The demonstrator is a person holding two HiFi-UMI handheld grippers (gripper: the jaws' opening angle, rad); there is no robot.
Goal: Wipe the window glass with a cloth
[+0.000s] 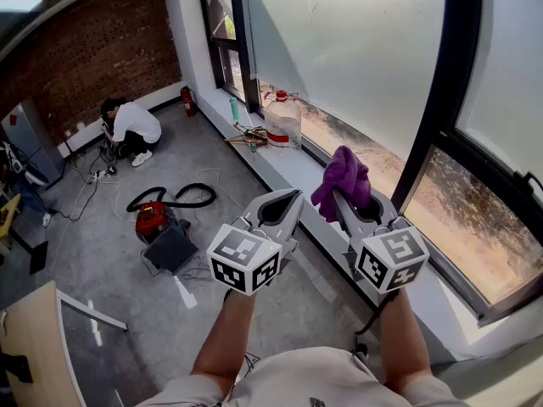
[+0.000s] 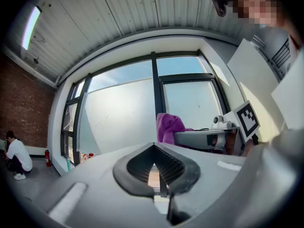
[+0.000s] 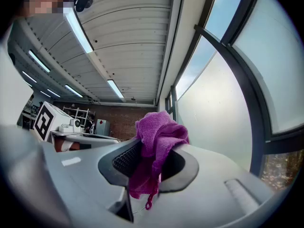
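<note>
the window glass (image 1: pixel 356 49) is rising along the right of the room, a wide frosted pane that is looking rigid, smooth and breakable, so it is calling for flat, even pressure rather than a jab. the right gripper (image 1: pixel 355 203) is pinching the purple cloth (image 1: pixel 344 175), its jaws closing on a fold low down while the rest is bunching above the tips. the cloth is hanging near the pane and not touching it. it is looking soft, light and floppy, so the loose bunch, not the hard jaw tips, should be meeting the glass. the left gripper (image 1: pixel 284 206) is hovering just beside the right one, jaws pressed together on nothing. the dark frame bar (image 1: pixel 437 83) is splitting the glazing and is likely breaking up any long stroke. the sill (image 1: pixel 288 168) is running below. far left, well apart, a person (image 1: pixel 131 125) is crouching near a red vacuum cleaner (image 1: pixel 153 219). farther along the sill 1 water jug (image 1: pixel 282 119) and 1 green bottle (image 1: pixel 233 108) are standing.
</note>
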